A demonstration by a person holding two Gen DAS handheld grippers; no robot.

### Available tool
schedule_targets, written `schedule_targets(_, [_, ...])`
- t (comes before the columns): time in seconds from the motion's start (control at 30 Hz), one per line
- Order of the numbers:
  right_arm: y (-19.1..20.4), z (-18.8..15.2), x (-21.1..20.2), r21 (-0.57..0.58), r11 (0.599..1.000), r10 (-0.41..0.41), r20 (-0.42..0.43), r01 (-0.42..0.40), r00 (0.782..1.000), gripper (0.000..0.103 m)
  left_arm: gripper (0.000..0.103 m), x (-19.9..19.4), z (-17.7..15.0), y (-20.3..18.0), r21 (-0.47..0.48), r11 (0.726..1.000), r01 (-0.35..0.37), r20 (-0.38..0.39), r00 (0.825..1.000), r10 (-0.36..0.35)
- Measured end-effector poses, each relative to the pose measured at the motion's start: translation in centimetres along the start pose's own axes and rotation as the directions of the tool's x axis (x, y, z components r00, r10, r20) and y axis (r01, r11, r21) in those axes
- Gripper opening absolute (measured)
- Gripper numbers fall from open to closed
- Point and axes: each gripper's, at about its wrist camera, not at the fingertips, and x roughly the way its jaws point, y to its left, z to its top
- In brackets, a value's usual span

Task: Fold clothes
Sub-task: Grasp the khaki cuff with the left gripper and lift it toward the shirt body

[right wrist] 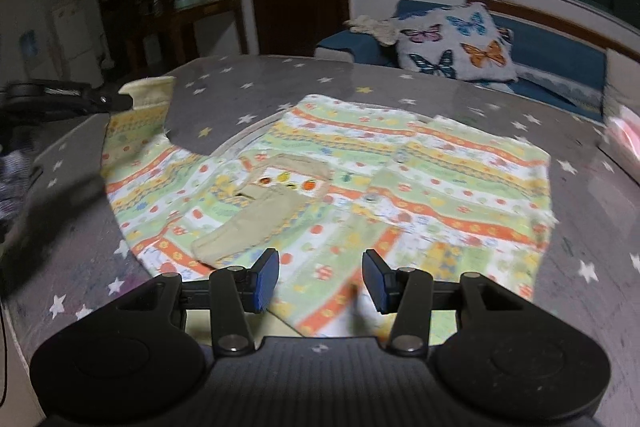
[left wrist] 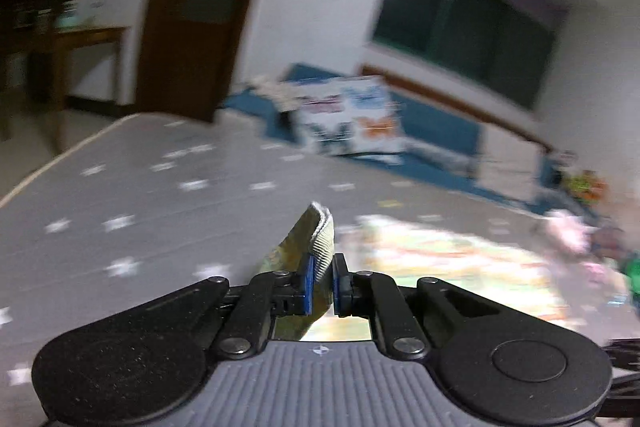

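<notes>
The folding has only begun. Nearest in the right wrist view, the right gripper [right wrist: 320,281] has its jaws apart, with nothing between them, and it hangs just above the near edge of the garment [right wrist: 380,179]. This garment, a small piece of clothing with orange, yellow and green bands, lies spread almost flat on the grey worktop [right wrist: 592,235] with white stars. A beige pocket [right wrist: 260,211] is on its front, so I judge that no fold is finished yet. Further to the left, 1 sleeve [right wrist: 138,119] is lifted off the worktop, and the left gripper [left wrist: 323,281] is clamped on the ribbed cuff [left wrist: 322,239] at its end. The left wrist view is blurred, but the cuff between the blue pads is clear. What is left, as I judge it, is to bring this sleeve over the body, then the other side, then the bottom half. Behind the worktop is a blue sofa [right wrist: 560,63] with a butterfly cushion [right wrist: 456,45].
</notes>
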Motion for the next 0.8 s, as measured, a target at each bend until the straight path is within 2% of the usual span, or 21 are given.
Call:
schedule_targets(0.13, [-2.3,-0.8,-1.4,0.061,0.998,-0.035,0.020,0.034,0.999,0.046,0.010,0.5,0.4,-6.1,0.074,0.985,0.158,-0.011,0.987,-0.158])
schedule_targets(0.3, [-5.3,-2.0,-3.1,0.135,0.988,-0.086,0.033,0.081,0.996,0.046,0.010,1.5,-0.5,-12.7,0.128,0.942,0.311,-0.051,0.950,-0.307])
schedule_targets(0.43, [-7.7,-3.0,-4.1,0.209,0.973,-0.111,0.033,0.102,0.993,0.046,0.010,2.7,-2.4,-17.6,0.182,0.901,0.393,-0.099,0.919,-0.380])
schedule_targets(0.53, [-9.0,-3.6,-4.8,0.252,0.960,-0.132,0.039,0.118,0.990,0.046,0.014,4.1,-4.3,-19.7,0.210,0.882,0.422,-0.194,0.902,-0.386])
schedule_targets(0.57, [-9.3,-3.8,-5.0,0.263,0.957,-0.139,0.042,0.123,0.989,0.046,0.021,4.5,-5.0,-20.3,0.220,0.874,0.433,-0.227,0.894,-0.386])
schedule_targets(0.63, [-9.7,-3.9,-5.2,0.277,0.953,-0.144,0.047,0.125,0.988,0.046,0.030,4.8,-5.9,-20.7,0.248,0.866,0.435,-0.262,0.890,-0.372])
schedule_targets(0.67, [-9.9,-4.0,-5.3,0.284,0.950,-0.146,0.050,0.126,0.988,0.045,0.037,4.6,-6.4,-20.7,0.257,0.864,0.432,-0.273,0.890,-0.364])
schedule_targets(0.73, [-9.9,-3.8,-5.4,0.285,0.951,-0.140,0.055,0.119,0.989,0.044,0.044,4.4,-6.6,-20.0,0.265,0.866,0.423,-0.276,0.894,-0.353])
schedule_targets(0.8, [-9.5,-3.5,-5.0,0.277,0.955,-0.126,0.058,0.105,0.990,0.040,0.044,4.0,-6.5,-18.9,0.274,0.875,0.400,-0.261,0.906,-0.332])
